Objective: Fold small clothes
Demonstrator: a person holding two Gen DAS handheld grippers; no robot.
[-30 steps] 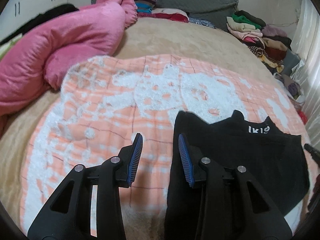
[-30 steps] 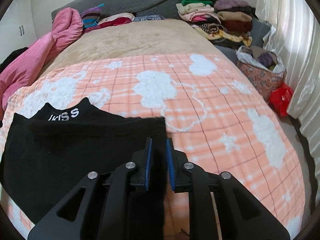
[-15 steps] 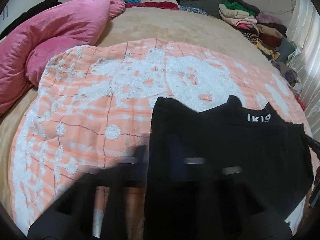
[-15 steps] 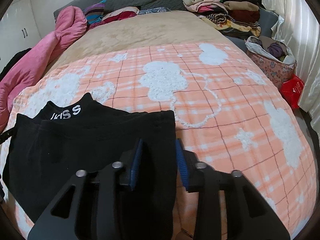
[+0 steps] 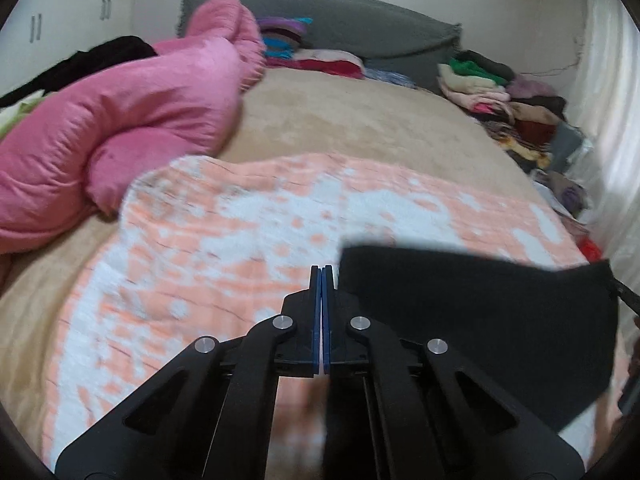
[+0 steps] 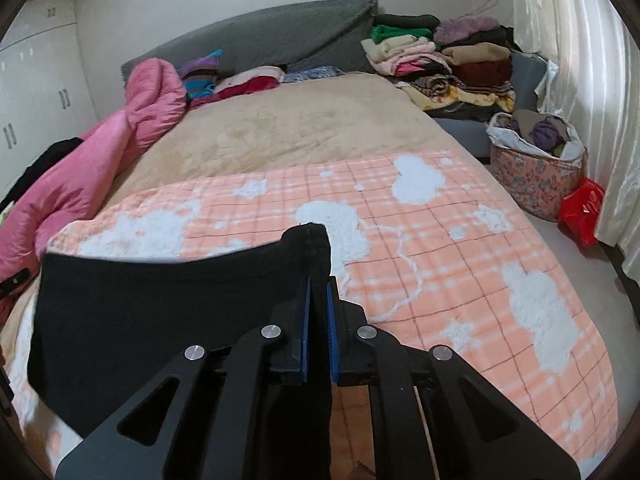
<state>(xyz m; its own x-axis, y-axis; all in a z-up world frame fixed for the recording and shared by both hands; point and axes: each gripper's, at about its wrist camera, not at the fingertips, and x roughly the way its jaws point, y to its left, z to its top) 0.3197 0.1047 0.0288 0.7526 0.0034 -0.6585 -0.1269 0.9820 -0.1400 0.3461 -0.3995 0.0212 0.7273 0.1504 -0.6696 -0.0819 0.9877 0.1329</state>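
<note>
no readable text, label or number shows on anything in either view.

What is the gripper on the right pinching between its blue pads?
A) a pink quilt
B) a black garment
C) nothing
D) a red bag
B: in the right wrist view the right gripper is closed on a corner of the black garment, with black cloth sandwiched between the pads.

Home bedroom: bed (image 6: 304,132), pink duvet (image 5: 132,120), wardrobe doors (image 6: 36,92).
</note>
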